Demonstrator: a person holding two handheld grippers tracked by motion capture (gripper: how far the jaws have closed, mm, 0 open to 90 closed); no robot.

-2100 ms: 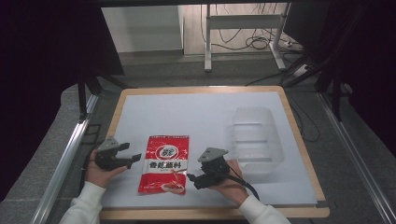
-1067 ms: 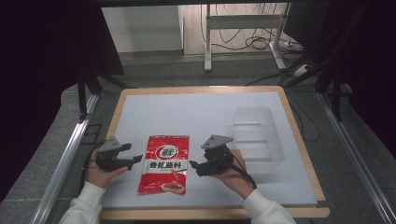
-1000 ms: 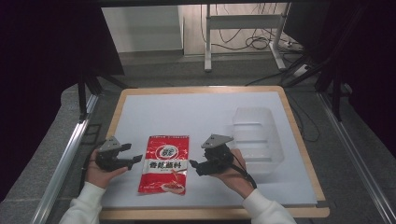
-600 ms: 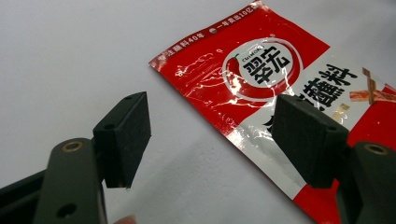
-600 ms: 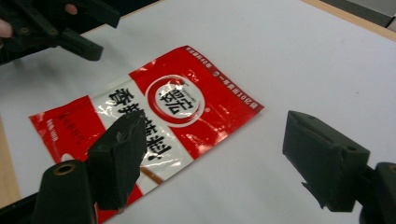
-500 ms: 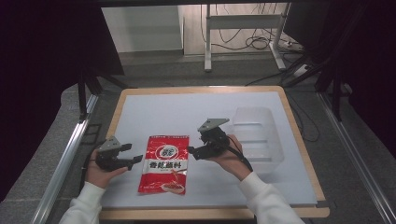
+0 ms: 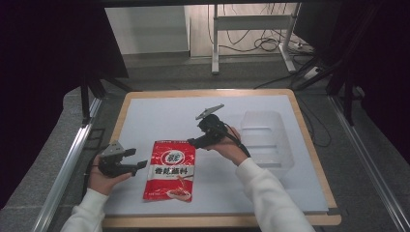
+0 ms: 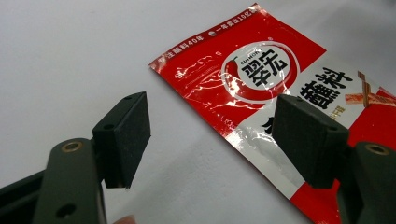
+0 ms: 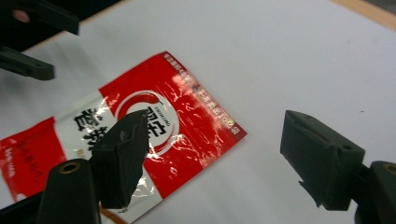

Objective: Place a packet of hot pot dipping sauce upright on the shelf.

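Note:
A red and white seasoning packet [image 7: 170, 169] lies flat on the white mat [image 7: 159, 121]. My left gripper [image 7: 140, 164] rests at the packet's left edge, open, with nothing between its pads; in the left gripper view the left gripper [image 8: 210, 121] has its far pad over the packet [image 8: 247, 70]. My right gripper [image 7: 191, 142] hovers just above the packet's top right corner. Its jaws have just been closing a little but stand open and empty. In the right gripper view the right gripper [image 9: 212, 135] frames that corner of the packet [image 9: 187, 126], with the left gripper [image 9: 56, 46] beyond.
A clear plastic container [image 7: 266, 137] stands on the mat to the right of my right hand. The mat lies on a wooden board [image 7: 309, 145] with metal rails along both sides. Bare mat stretches behind the packet.
My right gripper has moved away from the packet's right edge, up the table to its top right corner, and lifted slightly. The left gripper and the packet have stayed put.

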